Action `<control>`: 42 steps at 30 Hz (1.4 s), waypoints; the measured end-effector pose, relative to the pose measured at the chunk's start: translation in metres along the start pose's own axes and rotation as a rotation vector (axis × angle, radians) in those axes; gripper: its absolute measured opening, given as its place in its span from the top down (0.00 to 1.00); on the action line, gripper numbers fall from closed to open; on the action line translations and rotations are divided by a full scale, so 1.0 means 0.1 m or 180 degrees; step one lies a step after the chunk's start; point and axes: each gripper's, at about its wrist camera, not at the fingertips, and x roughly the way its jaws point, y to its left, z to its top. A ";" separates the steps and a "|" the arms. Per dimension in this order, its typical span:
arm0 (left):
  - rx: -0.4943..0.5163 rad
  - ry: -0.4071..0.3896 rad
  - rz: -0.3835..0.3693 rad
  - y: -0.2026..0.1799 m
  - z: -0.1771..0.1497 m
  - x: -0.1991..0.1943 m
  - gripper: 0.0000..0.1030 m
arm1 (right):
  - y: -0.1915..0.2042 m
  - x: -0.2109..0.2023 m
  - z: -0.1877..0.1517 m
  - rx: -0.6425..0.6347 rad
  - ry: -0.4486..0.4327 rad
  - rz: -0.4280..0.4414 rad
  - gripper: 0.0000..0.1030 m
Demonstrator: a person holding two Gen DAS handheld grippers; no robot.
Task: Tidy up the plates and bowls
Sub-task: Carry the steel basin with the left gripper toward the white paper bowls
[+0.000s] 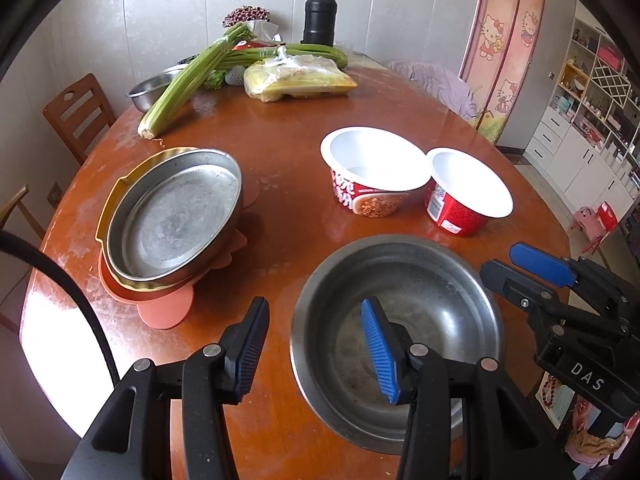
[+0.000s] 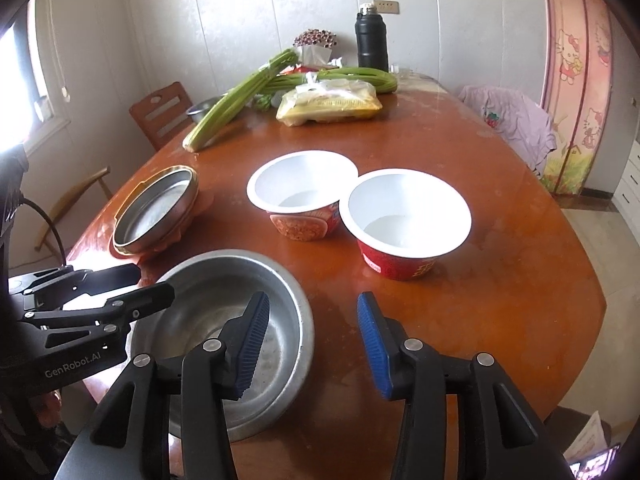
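The left gripper [image 1: 316,344] hangs with its fingers spread apart and nothing between them, straddling the near-left rim of a large round stainless-steel bowl [image 1: 432,292] that sits on the oval reddish-brown wooden table [image 1: 288,128]; its right finger is over the bowl's hollow, its left finger outside over bare wood. The right gripper [image 2: 312,344] is likewise parted and holds nothing, with its left finger above that same steel bowl [image 2: 224,280] and its right finger over the tabletop [image 2: 500,184]. Ahead of the right gripper two white-lined red paper noodle bowls [image 2: 360,204] stand upright, rims touching. Ahead-left of the left gripper a shallow steel plate [image 1: 176,216] is nested in a yellow-rimmed dish on a flat salmon-pink mat [image 1: 164,308]; the right view shows this stack smaller, the mat mostly hidden. Only the left view shows white shelving [image 1: 592,92] off to the right; only the right view shows a bright window [image 2: 20,64] to the left. Far beyond both, celery stalks [image 1: 192,80] and a black flask [image 1: 319,16] lie at the table's far end.
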 end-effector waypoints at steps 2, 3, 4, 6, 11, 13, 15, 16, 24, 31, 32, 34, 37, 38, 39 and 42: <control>0.0015 -0.0025 -0.0011 -0.03 0.00 -0.04 0.53 | 0.00 -0.04 0.01 -0.0003 -0.0040 -0.0006 0.54; 0.0026 -0.0034 -0.0007 -0.04 0.01 -0.06 0.53 | -0.01 -0.07 0.01 -0.0007 -0.0064 -0.0009 0.54; 0.0037 -0.0044 -0.0001 -0.07 0.01 -0.08 0.53 | -0.02 -0.09 0.02 -0.0004 -0.0096 -0.0021 0.54; 0.0060 -0.0056 -0.0004 -0.10 0.03 -0.11 0.53 | -0.04 -0.16 0.03 0.0009 -0.0184 -0.0050 0.54; 0.0124 -0.0151 -0.0035 -0.24 0.12 -0.25 0.53 | -0.14 -0.32 0.07 0.0066 -0.0335 -0.0094 0.54; 0.0142 -0.0186 -0.0048 -0.29 0.15 -0.29 0.53 | -0.17 -0.39 0.08 0.0071 -0.0393 -0.0115 0.54; 0.0151 -0.0231 -0.0051 -0.35 0.21 -0.34 0.53 | -0.21 -0.45 0.10 0.0075 -0.0452 -0.0105 0.54; 0.0165 -0.0247 -0.0057 -0.38 0.23 -0.36 0.53 | -0.24 -0.48 0.10 0.0083 -0.0482 -0.0089 0.54; 0.0255 -0.0284 -0.0149 -0.61 0.45 -0.39 0.53 | -0.46 -0.67 0.18 0.0203 -0.0671 -0.0113 0.50; 0.0329 -0.0264 -0.0231 -0.79 0.65 -0.28 0.53 | -0.69 -0.71 0.26 0.0306 -0.0715 -0.0213 0.50; 0.0337 -0.0243 -0.0252 -0.82 0.69 -0.24 0.53 | -0.71 -0.71 0.27 0.0322 -0.0724 -0.0229 0.50; 0.0345 -0.0224 -0.0296 -0.86 0.72 -0.20 0.53 | -0.78 -0.68 0.29 0.0359 -0.0722 -0.0271 0.50; 0.0339 -0.0155 -0.0367 -0.93 0.78 -0.08 0.53 | -0.90 -0.63 0.32 0.0422 -0.0707 -0.0326 0.50; 0.0336 -0.0130 -0.0380 -0.95 0.78 -0.04 0.53 | -0.94 -0.61 0.32 0.0442 -0.0699 -0.0353 0.50; 0.0338 -0.0104 -0.0392 -0.97 0.79 -0.01 0.53 | -0.97 -0.59 0.33 0.0460 -0.0690 -0.0361 0.50; 0.0309 -0.0002 -0.0462 -1.02 0.82 0.14 0.52 | -1.08 -0.51 0.34 0.0488 -0.0638 -0.0355 0.50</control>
